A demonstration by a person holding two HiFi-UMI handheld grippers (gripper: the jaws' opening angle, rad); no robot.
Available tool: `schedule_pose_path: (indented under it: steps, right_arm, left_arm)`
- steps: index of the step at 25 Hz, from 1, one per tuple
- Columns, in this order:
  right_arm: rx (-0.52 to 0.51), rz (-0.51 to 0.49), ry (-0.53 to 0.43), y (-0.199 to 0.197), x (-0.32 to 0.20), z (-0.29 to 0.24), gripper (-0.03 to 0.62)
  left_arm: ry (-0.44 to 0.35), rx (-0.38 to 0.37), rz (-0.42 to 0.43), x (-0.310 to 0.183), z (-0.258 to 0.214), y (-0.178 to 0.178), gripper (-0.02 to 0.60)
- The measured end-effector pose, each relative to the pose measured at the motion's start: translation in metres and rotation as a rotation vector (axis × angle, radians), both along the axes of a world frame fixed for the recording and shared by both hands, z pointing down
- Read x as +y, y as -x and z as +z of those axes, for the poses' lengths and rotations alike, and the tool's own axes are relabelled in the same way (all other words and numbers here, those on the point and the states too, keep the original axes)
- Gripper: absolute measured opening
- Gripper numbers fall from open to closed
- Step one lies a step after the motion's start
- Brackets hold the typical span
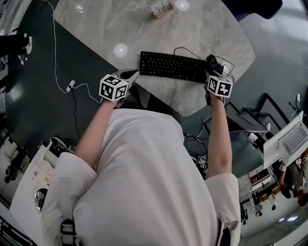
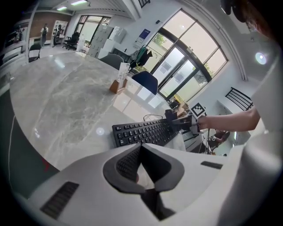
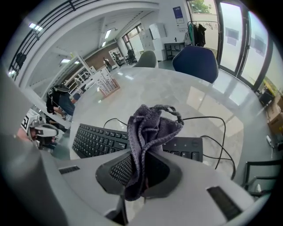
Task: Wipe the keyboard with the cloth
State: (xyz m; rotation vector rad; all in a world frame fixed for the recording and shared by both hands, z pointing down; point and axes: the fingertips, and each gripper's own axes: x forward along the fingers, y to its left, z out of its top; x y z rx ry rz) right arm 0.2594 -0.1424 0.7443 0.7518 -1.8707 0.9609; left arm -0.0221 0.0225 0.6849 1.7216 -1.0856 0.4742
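A black keyboard (image 1: 172,66) lies near the front edge of the marble table (image 1: 144,29), its cable looping behind it. My right gripper (image 1: 213,71) hovers over the keyboard's right end, shut on a bunched dark grey cloth (image 3: 148,132) that stands up between its jaws. In the right gripper view the keyboard (image 3: 101,140) spreads just beyond the cloth. My left gripper (image 1: 129,76) is at the table's front edge, left of the keyboard, with its jaws shut and nothing between them. From the left gripper view the keyboard (image 2: 143,132) lies just ahead.
A small wooden holder with cards (image 1: 161,8) stands at the table's far edge. A white cable (image 1: 72,85) trails over the dark floor at the left. Chairs (image 3: 195,62) and desks with a laptop (image 1: 293,139) surround the table.
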Motion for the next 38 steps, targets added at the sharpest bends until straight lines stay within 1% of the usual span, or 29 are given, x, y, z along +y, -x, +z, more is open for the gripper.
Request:
schedule_pose_path:
  steps: [5, 7, 9, 11, 13, 17, 21, 24, 27, 32, 38]
  right_arm:
    - [0.043, 0.039, -0.029, 0.01, 0.004, 0.002, 0.059]
    - [0.035, 0.069, -0.035, 0.013, 0.004, -0.001, 0.058]
    - [0.003, 0.081, -0.024, 0.023, 0.009, -0.003, 0.059]
    - [-0.01, 0.069, -0.017, 0.036, 0.018, -0.002, 0.058]
    - [0.007, 0.065, -0.029, 0.046, 0.022, -0.001, 0.058]
    - [0.032, 0.114, -0.042, 0.052, 0.024, 0.001, 0.058]
    - [-0.001, 0.091, -0.033, 0.072, 0.03, -0.001, 0.058]
    - [0.013, 0.076, -0.042, 0.087, 0.036, -0.002, 0.058]
    - [0.022, 0.084, -0.048, 0.101, 0.04, -0.003, 0.059]
    - [0.012, 0.077, -0.037, 0.125, 0.049, -0.001, 0.058]
    - [0.029, 0.088, -0.048, 0.136, 0.052, -0.001, 0.06]
  left_arm:
    - [0.003, 0.024, 0.046, 0.009, 0.003, 0.002, 0.006]
    - [0.007, 0.034, 0.061, 0.015, 0.004, 0.003, 0.006]
    - [0.013, 0.037, 0.073, 0.02, 0.006, 0.007, 0.006]
    - [0.015, 0.04, 0.074, 0.024, 0.006, 0.012, 0.006]
    - [0.013, 0.043, 0.073, 0.026, 0.005, 0.018, 0.006]
    - [0.009, 0.038, 0.08, 0.028, 0.005, 0.032, 0.006]
    - [0.007, 0.04, 0.076, 0.03, 0.006, 0.043, 0.006]
    - [0.001, 0.045, 0.078, 0.03, 0.003, 0.049, 0.006]
    - [0.001, 0.049, 0.085, 0.033, 0.003, 0.054, 0.006]
    - [0.006, 0.048, 0.084, 0.044, 0.007, 0.068, 0.006]
    - [0.004, 0.051, 0.066, 0.051, 0.007, 0.081, 0.006]
